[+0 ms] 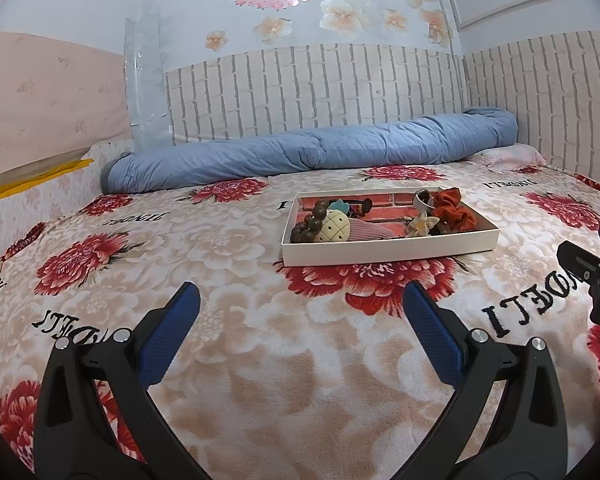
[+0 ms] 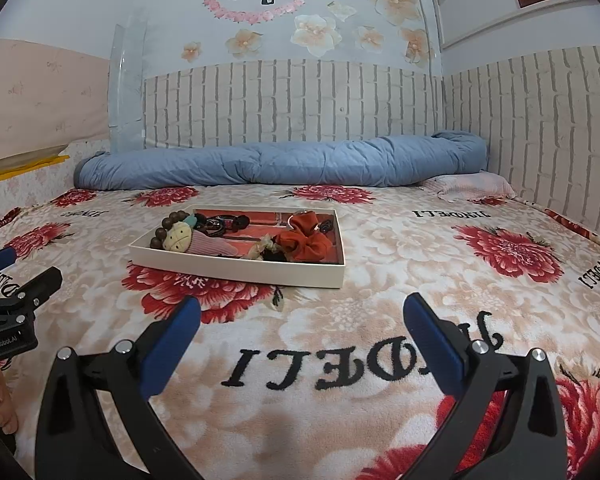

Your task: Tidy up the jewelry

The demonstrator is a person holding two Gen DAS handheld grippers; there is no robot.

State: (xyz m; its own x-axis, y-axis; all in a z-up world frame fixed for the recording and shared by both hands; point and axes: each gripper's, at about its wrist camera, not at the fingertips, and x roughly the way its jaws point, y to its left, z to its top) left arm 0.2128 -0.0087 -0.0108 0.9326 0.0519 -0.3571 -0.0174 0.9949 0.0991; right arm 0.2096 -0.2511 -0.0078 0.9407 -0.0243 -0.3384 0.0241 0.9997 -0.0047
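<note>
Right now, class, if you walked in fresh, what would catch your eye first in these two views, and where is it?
First, the shallow white tray in the middle of the flowered blanket, crowded with a rust-orange scrunchie, a wooden bead bracelet and a pineapple-shaped plush. Behind it a rolled blue quilt lies along the brick-pattern headboard. Nearest the cameras, the left gripper and right gripper hover with jaws wide apart, empty.

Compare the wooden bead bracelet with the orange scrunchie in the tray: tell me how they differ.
The wooden bead bracelet is dark brown, a string of hard round beads; the orange scrunchie is rust-orange, soft gathered fabric. The bracelet sits at the left end of the white tray, beside a pineapple-shaped piece; the scrunchie sits toward the right end. The scrunchie looks bulkier. Both lie inside the tray, untouched by either tool.
</note>
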